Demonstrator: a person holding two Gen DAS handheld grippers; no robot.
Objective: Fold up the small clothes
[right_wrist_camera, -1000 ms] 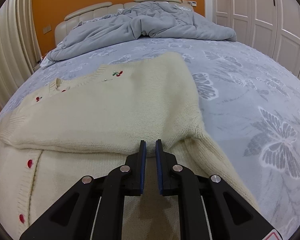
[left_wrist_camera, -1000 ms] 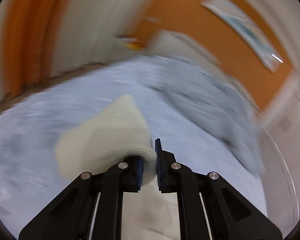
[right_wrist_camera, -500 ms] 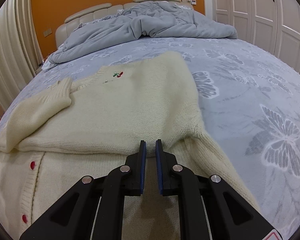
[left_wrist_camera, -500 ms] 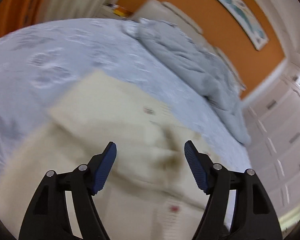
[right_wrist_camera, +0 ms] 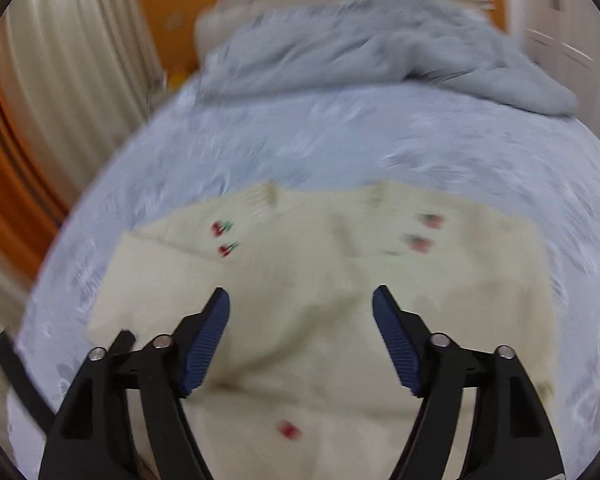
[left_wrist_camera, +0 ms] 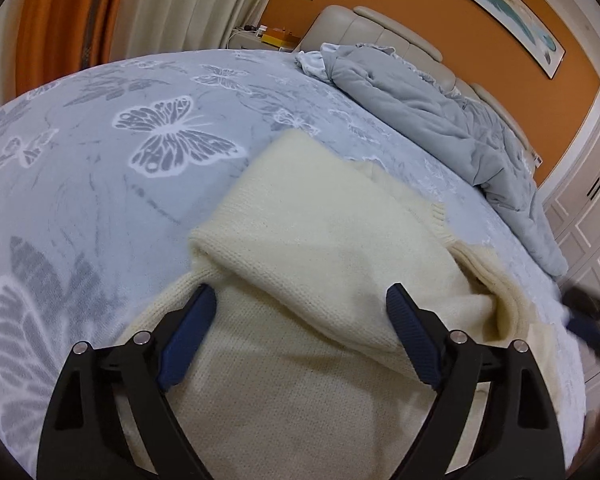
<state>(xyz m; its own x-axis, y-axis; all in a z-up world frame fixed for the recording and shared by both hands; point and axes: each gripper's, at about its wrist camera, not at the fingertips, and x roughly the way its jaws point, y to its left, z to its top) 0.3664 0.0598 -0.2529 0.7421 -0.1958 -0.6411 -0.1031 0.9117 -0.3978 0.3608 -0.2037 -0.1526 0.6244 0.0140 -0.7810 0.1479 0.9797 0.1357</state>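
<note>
A cream knitted cardigan (left_wrist_camera: pixel 320 248) with red buttons and small cherry motifs lies on the bed, both sleeves folded in over its body. It also shows in the right wrist view (right_wrist_camera: pixel 320 280), blurred. My left gripper (left_wrist_camera: pixel 300 300) is open and empty just above the folded left sleeve. My right gripper (right_wrist_camera: pixel 300 308) is open and empty above the cardigan's lower middle. The right gripper's tip shows blurred at the right edge of the left wrist view (left_wrist_camera: pixel 588 316).
The bed (left_wrist_camera: pixel 100 152) has a light blue cover with butterfly prints. A crumpled grey duvet (left_wrist_camera: pixel 440 108) lies by the beige headboard (left_wrist_camera: pixel 388 28). Curtains (left_wrist_camera: pixel 160 4) hang on the left, and white wardrobe doors (left_wrist_camera: pixel 588 200) stand on the right.
My left gripper let go of the sleeve, opened wide and drew back over the cardigan. My right gripper opened too and lifted up and back; its view is now motion-blurred.
</note>
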